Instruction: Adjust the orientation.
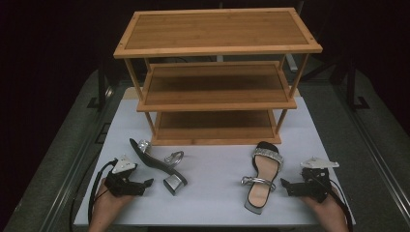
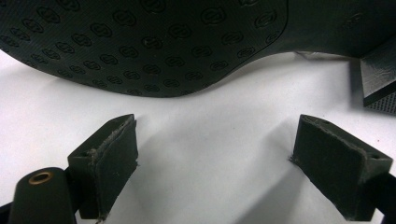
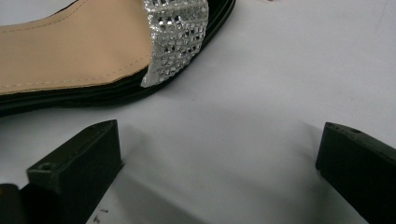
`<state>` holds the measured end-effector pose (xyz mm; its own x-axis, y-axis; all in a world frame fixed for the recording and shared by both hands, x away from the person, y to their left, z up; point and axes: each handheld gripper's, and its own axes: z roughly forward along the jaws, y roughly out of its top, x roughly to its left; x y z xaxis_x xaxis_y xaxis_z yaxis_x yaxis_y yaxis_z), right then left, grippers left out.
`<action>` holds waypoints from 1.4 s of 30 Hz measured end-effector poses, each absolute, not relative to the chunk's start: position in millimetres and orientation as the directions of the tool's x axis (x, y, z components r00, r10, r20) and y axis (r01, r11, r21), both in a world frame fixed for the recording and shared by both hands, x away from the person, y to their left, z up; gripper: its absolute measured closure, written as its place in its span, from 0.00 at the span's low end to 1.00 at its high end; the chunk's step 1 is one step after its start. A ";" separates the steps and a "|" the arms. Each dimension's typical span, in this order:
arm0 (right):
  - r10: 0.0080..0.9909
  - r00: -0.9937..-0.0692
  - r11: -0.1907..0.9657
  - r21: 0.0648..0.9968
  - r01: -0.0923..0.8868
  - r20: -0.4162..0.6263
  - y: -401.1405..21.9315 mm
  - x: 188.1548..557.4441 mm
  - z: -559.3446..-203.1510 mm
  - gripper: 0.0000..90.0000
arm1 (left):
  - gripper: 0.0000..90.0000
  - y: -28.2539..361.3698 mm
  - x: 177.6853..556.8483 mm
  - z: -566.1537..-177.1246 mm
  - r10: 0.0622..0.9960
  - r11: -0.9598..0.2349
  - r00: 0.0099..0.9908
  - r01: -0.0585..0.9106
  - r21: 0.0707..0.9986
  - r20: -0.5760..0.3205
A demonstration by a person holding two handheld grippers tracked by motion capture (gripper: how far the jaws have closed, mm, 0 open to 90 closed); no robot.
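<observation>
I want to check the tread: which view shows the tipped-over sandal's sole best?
The left gripper view: the tipped sandal turns its patterned black sole to the camera, close up. The high view gives it whole but small, on its side.

Just a bamboo shoe rack on the white worktop

Three empty wooden shelves, standing upright at the worktop's far edge, dark floor all around.

Rack behind, tipped sandal left, upright sandal right
</observation>
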<state>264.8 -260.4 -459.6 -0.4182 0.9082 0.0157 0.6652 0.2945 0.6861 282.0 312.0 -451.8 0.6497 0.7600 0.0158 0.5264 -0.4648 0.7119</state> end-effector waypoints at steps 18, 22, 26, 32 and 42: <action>0.908 -0.419 0.295 0.688 0.663 0.014 -260.5 264.5 -459.8 0.00 | 0.66 320.3 265.3 -421.6 0.765 -0.415 0.640 0.571 0.709 -0.068; 0.908 -0.419 0.295 0.687 0.664 0.015 -260.4 264.6 -459.7 0.00 | 0.94 322.5 266.4 -404.9 0.749 -0.411 0.657 0.565 0.716 -0.089; 0.908 -0.419 0.296 0.687 0.664 0.014 -260.5 264.6 -459.7 0.00 | 1.00 323.1 269.8 -384.3 0.739 -0.389 0.666 0.544 0.744 -0.100; 0.907 -0.420 0.297 0.687 0.663 0.013 -260.6 264.5 -459.8 0.00 | 1.00 315.7 285.1 -361.9 0.727 -0.376 0.680 0.503 0.778 -0.089; 0.907 -0.420 0.297 0.687 0.663 0.013 -260.6 264.6 -459.8 0.00 | 0.63 305.8 319.3 -350.2 0.778 -0.378 0.629 0.486 0.788 -0.015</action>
